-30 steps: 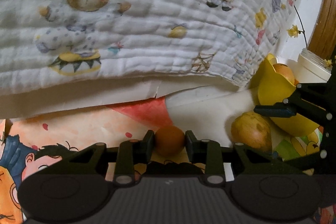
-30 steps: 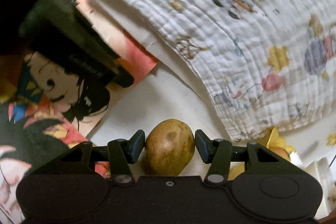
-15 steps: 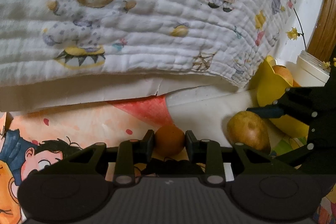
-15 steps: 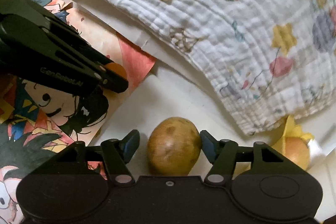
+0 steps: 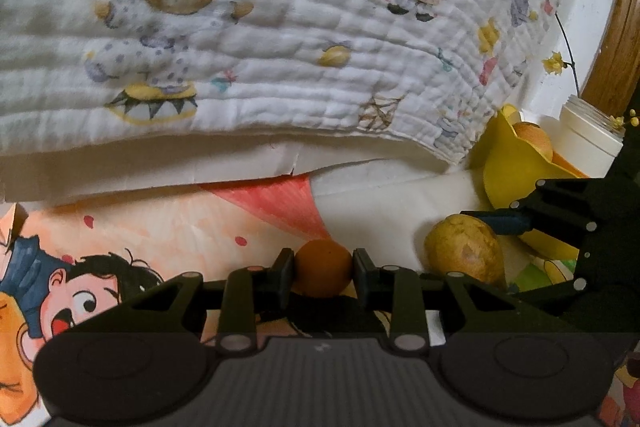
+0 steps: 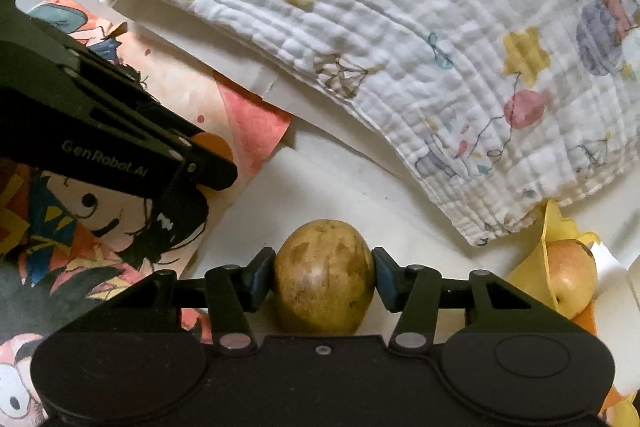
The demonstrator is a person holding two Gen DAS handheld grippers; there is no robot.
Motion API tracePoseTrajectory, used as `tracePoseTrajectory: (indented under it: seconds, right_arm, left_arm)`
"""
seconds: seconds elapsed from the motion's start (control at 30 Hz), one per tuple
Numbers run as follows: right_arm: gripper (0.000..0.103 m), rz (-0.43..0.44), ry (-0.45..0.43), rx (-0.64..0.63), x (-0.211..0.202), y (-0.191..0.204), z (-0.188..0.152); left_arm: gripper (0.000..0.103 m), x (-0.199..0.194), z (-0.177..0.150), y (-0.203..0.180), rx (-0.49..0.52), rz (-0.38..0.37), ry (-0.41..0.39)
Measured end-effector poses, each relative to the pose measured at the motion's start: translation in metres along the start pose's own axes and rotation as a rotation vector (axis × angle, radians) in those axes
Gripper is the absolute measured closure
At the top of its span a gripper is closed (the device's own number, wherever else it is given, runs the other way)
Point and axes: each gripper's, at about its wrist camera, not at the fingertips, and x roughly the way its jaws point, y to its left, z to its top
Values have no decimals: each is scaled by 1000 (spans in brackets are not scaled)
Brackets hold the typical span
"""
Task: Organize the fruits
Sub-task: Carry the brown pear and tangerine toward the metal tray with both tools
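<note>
My left gripper is shut on a small round orange fruit, low over the cartoon poster. My right gripper is shut on a yellow-brown speckled fruit, both pads touching its sides. That fruit also shows in the left wrist view, at the right, with the right gripper's finger behind it. A yellow bowl at the far right holds an orange-red fruit; it also shows in the right wrist view. The left gripper with the orange fruit reaches in from the left.
A white quilted blanket with bear prints fills the back and overhangs the surface. A white jar with a twig of yellow flowers stands behind the bowl. A wooden frame runs along the far right. Colourful cartoon posters cover the surface at left.
The right gripper opened a little half a second ago and has closed on the yellow-brown fruit again, turning left. The left gripper shifted slightly, still holding the orange fruit.
</note>
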Motion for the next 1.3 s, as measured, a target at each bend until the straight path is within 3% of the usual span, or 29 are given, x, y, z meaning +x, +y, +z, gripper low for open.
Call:
tracePoseTrajectory:
  seconds: [0.5, 0.9, 1.3]
  right_arm:
    - [49, 59, -103, 46, -71, 10, -36]
    - [49, 127, -172, 50, -136, 37, -82]
    - [49, 179, -180, 85, -185, 64, -130]
  left_arm:
    - [69, -54, -4, -34, 44, 11, -24]
    - [69, -111, -43, -53, 60, -44, -33]
    - [69, -151, -83, -75, 111, -104, -12]
